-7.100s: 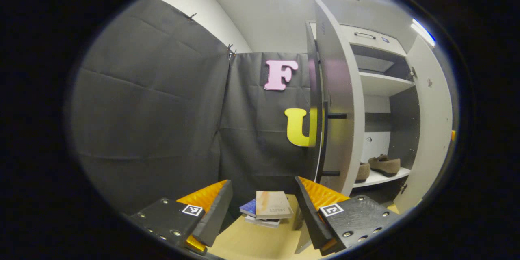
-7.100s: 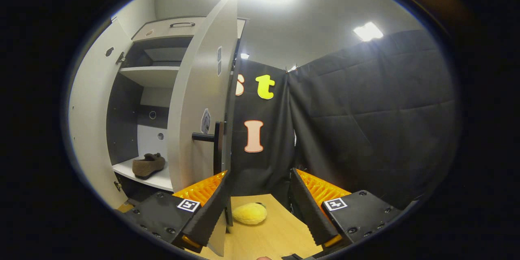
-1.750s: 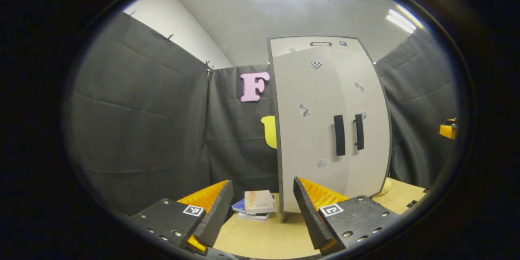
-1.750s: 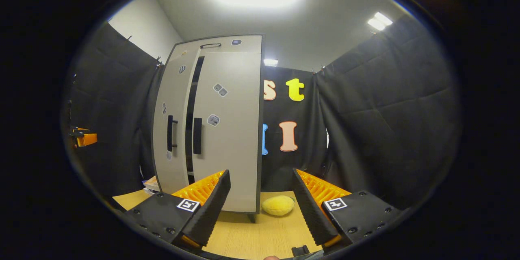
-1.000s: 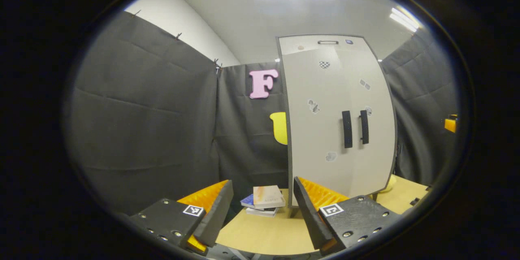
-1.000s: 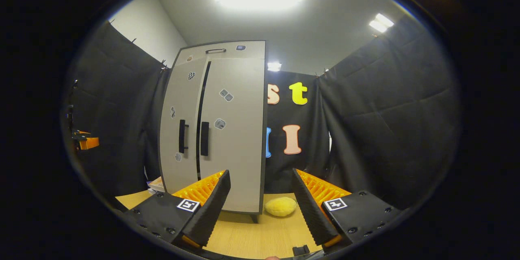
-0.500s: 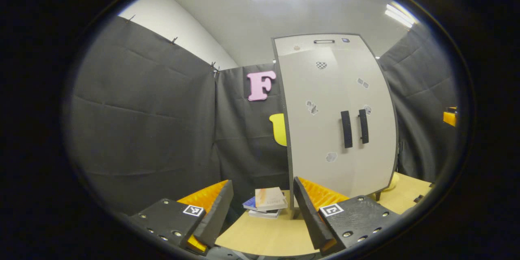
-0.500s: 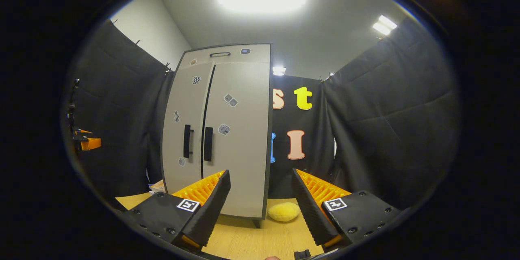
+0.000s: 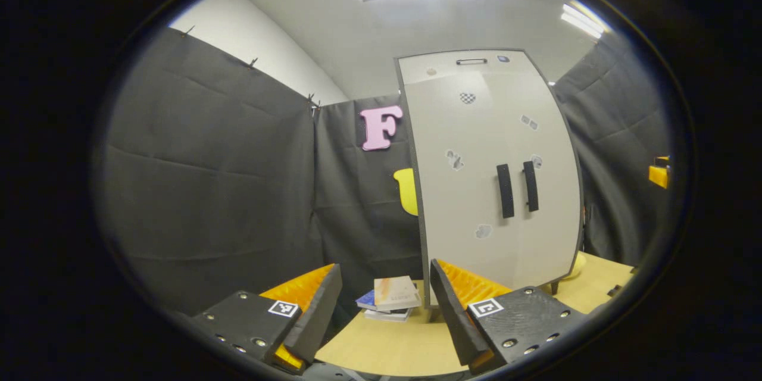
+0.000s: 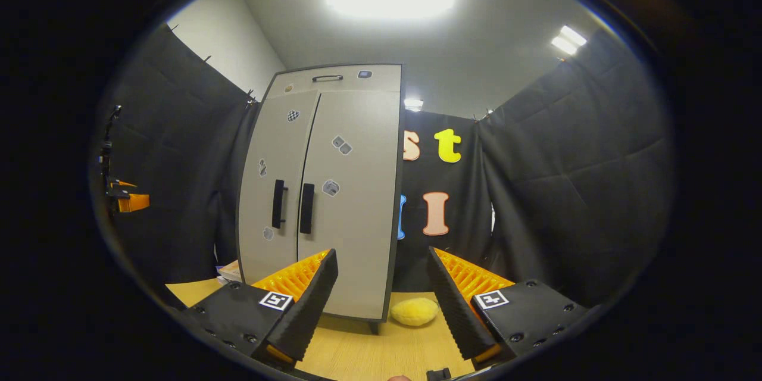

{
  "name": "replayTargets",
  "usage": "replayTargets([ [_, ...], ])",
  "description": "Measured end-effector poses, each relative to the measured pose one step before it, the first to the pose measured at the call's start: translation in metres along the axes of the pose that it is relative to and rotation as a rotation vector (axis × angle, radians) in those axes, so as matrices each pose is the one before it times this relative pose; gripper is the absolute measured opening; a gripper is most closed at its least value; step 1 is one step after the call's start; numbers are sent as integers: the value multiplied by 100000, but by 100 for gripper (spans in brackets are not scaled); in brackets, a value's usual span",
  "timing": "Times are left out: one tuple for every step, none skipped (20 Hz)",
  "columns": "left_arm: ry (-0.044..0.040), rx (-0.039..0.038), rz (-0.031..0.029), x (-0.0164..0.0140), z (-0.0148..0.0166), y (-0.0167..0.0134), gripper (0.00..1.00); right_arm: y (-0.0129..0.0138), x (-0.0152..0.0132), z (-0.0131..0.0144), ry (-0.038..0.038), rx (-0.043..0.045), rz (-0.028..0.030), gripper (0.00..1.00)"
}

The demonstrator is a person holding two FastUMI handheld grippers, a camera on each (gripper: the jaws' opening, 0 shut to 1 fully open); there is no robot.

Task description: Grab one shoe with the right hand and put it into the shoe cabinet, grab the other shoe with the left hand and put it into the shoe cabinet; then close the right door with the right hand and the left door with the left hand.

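The grey shoe cabinet (image 9: 494, 172) stands on the wooden table with both doors shut, and its two black handles (image 9: 517, 189) sit side by side. In the right gripper view the same cabinet (image 10: 324, 190) rises left of centre, doors flush, so the shoes are hidden inside. My left gripper (image 9: 381, 315) is open, held back from the cabinet, with nothing between its fingers. My right gripper (image 10: 381, 309) is open too, empty, and well short of the doors. The other gripper shows as a small shape at the far right (image 9: 659, 172) and at the far left (image 10: 122, 199).
A small stack of books (image 9: 390, 297) lies on the table (image 9: 381, 348) left of the cabinet. A yellow plush toy (image 10: 415, 311) rests on the table (image 10: 369, 354) at the cabinet's right foot. Black cloth walls close in on both sides.
Seven seconds ago both doors stood open with shoes on the lower shelf; now both are shut. In the last second both grippers have drifted slightly back and stayed open.
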State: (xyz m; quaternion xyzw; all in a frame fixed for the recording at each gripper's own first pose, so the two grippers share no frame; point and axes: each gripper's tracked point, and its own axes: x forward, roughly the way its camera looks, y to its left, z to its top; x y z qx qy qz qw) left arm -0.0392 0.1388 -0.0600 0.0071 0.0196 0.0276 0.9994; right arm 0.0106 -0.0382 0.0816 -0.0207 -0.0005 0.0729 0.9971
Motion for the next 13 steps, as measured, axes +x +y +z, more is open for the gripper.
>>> replayTargets([
  [336, 196, -70, 46, -104, -12, 91, -103, -66, -80, 86, 185, -6, 92],
  [416, 315, 202, 86, -67, 15, 91, -135, -105, -83, 213, 314, -58, 92],
  [181, 181, 144, -2, -18, -89, 91, -64, -59, -74, 138, 323, -52, 92],
  [132, -103, -26, 50, 7, -73, 91, -92, 43, -158, 248, 419, -16, 92],
  [100, -134, -62, -127, -48, -2, 91, 67, -75, -16, 124, 327, 44, 92],
  [-40, 60, -55, 68, 34, -7, 87, -55, -22, -8, 73, 104, -91, 95],
  [-113, 242, 21, -115, 8, 39, 87, -121, -270, 3, 57, -25, -64, 92],
  [4, 218, -99, -12, 71, -36, 87, -60, -41, 41, -35, -17, -110, 95],
  [-101, 134, -59, -93, 42, -74, 91, -4, 44, 22, -210, 70, -23, 95],
  [-48, 125, -96, 89, 25, -15, 91, 32, 138, 75, -271, 158, -50, 92],
  [71, 139, 49, -58, -31, 2, 91, 27, -10, 9, -179, 179, -16, 92],
  [79, 13, -102, 45, -2, -52, 91, 6, 114, 2, -24, 176, -99, 92],
  [45, -54, -154, -22, -31, -21, 91, -50, -132, -44, 115, 219, -26, 92],
])
